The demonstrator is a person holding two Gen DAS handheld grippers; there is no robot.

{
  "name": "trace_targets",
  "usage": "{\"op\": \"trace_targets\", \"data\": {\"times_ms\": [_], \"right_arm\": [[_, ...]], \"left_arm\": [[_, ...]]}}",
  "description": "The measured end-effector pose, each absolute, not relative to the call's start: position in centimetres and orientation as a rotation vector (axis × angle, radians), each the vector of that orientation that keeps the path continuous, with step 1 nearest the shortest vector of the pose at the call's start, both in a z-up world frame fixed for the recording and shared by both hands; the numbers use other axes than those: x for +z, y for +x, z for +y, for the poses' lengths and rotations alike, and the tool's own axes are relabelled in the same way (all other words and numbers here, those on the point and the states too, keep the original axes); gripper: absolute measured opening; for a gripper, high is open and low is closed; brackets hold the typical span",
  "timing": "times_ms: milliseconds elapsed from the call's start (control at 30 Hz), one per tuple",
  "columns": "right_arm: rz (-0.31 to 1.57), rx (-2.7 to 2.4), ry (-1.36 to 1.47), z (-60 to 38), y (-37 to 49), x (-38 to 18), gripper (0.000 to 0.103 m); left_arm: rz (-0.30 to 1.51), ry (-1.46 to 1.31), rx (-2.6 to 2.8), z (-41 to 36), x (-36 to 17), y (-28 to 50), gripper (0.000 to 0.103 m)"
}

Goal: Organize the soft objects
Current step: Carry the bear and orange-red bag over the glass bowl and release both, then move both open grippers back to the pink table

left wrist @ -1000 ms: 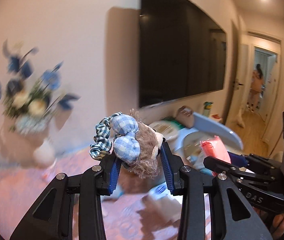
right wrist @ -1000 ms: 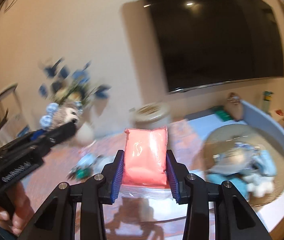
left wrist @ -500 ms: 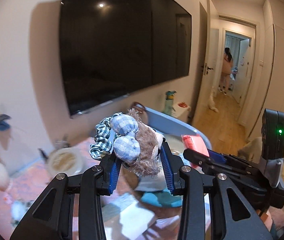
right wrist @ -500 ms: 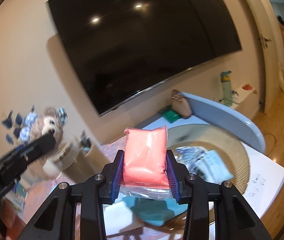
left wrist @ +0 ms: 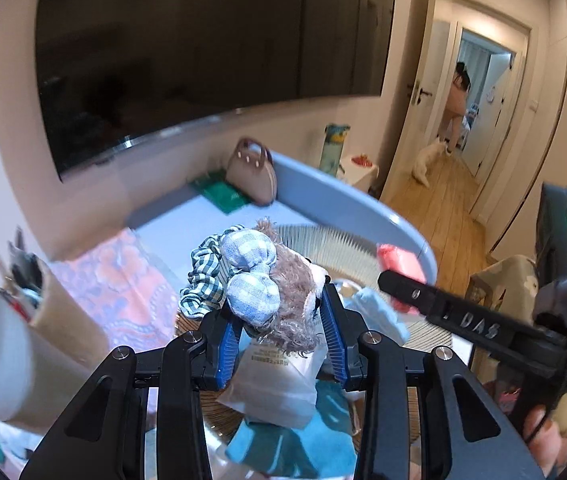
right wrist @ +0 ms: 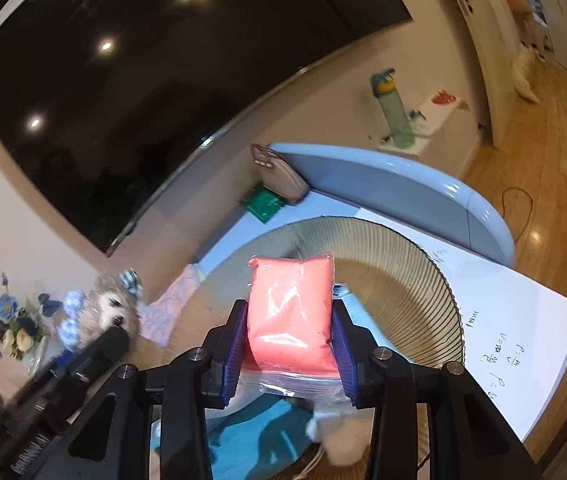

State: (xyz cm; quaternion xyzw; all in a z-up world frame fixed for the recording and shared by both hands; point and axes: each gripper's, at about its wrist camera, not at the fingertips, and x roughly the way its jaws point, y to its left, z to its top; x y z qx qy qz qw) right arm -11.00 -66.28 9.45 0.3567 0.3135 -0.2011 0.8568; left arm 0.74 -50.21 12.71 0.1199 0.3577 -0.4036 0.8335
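My left gripper (left wrist: 279, 344) is shut on a brown plush toy (left wrist: 295, 280) with blue gingham bows and a checked scrunchie (left wrist: 203, 280). It hangs over a ribbed round basket (left wrist: 335, 236) that holds teal cloth (left wrist: 307, 452), a white packet (left wrist: 279, 384) and a light blue item. My right gripper (right wrist: 289, 344) is shut on a pink soft pack (right wrist: 291, 308) in clear plastic, above the same basket (right wrist: 415, 292). The right gripper (left wrist: 403, 284) with its pink pack shows at the right of the left wrist view. The plush toy (right wrist: 111, 308) shows at the left of the right wrist view.
The basket sits on a white table (right wrist: 523, 320) with handwriting. Behind it are a blue curved panel (right wrist: 403, 188), a small brown handbag (left wrist: 251, 172), a green item (right wrist: 265, 202) and a wall TV (left wrist: 203, 52). A paper cup (left wrist: 3, 340) stands left. A person (left wrist: 457, 100) stands in the far doorway.
Both grippers have swung right and down, from the flower vase side to over the basket, each still holding its object. The right gripper has rolled.
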Motion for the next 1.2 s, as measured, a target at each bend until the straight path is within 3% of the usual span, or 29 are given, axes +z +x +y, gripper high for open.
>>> {"op": "trace_targets", "data": {"times_ms": [167,233,300,800,1000,1200], "right_arm": [[0.685,-0.393,0.748,-66.7,-10.0,9.4,0.045],[0.678,-0.394,0.746,-66.7,-10.1,9.5,0.057],[0.664,-0.398,0.737,-66.4,-10.6,9.7,0.059],[0.615,-0.336,0.711,-60.4,-14.6,13.4,0.059],[0.618,-0.266,0.612,-54.6,-14.6,15.1,0.060],[0.670,-0.072,0.481,-46.2,-11.9,15.5,0.060]], "left_arm": [[0.784,0.282,-0.874,-51.0,11.1,0.8,0.048],[0.815,0.289,-0.890,-50.9,10.8,0.6,0.065],[0.809,0.283,-0.903,-50.3,10.9,0.1,0.075],[0.701,0.258,-0.996,-41.5,15.5,-5.6,0.077],[0.622,0.232,-0.868,-31.8,18.2,-7.9,0.077],[0.668,0.098,-0.618,-18.9,19.0,-7.3,0.077]]}}
